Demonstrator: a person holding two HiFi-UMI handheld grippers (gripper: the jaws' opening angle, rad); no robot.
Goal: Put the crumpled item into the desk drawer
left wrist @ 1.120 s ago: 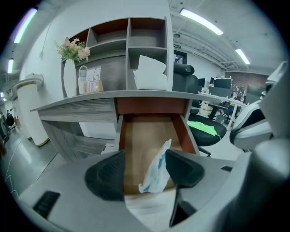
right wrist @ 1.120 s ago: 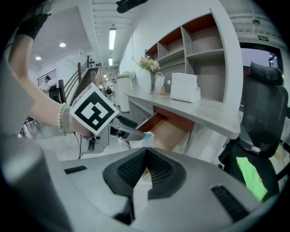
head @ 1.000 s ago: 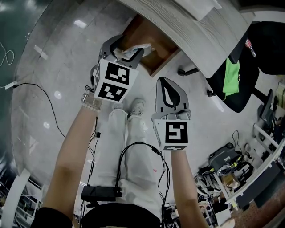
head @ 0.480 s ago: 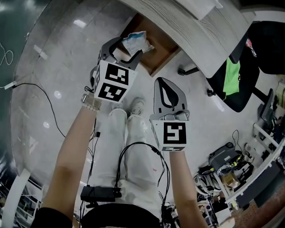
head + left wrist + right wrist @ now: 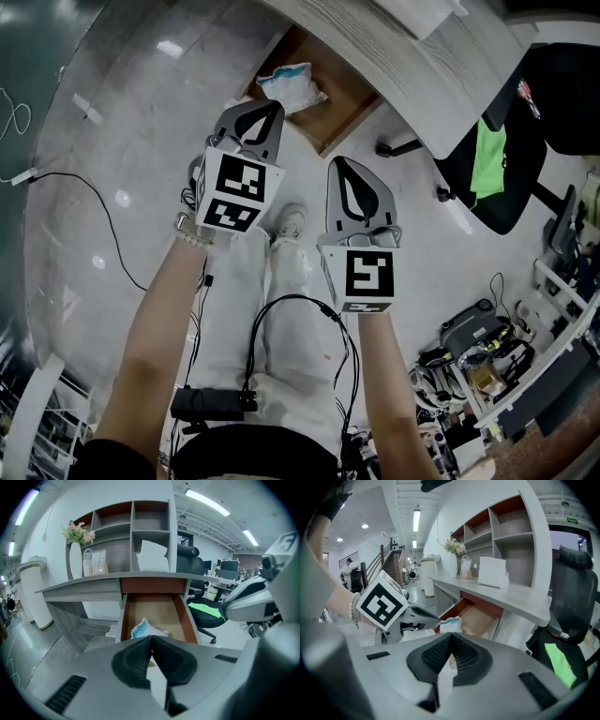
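The crumpled white-and-blue item [image 5: 289, 84] [image 5: 144, 629] [image 5: 451, 623] lies loose at the near end of the open wooden desk drawer [image 5: 330, 105] [image 5: 154, 606] [image 5: 480, 617]. My left gripper [image 5: 265, 109] [image 5: 151, 638] hangs just in front of the drawer. Its jaws are closing and meet with nothing between them. The right gripper [image 5: 345, 167] [image 5: 451, 635] is lower and to the right, over the floor, shut and empty. In the right gripper view the left gripper [image 5: 426, 614] points toward the drawer's front edge.
The grey desk top [image 5: 422, 66] overhangs the drawer, with shelves, a flower vase [image 5: 76, 559] and a white box [image 5: 492, 572] above. A black office chair with a green cloth [image 5: 487, 164] stands to the right. Cables [image 5: 94, 216] lie on the floor; the person's legs are below.
The left gripper let go of the crumpled item, which dropped into the drawer. It then drew back toward the person and its jaws went from wide apart to shut. The right gripper barely moved.
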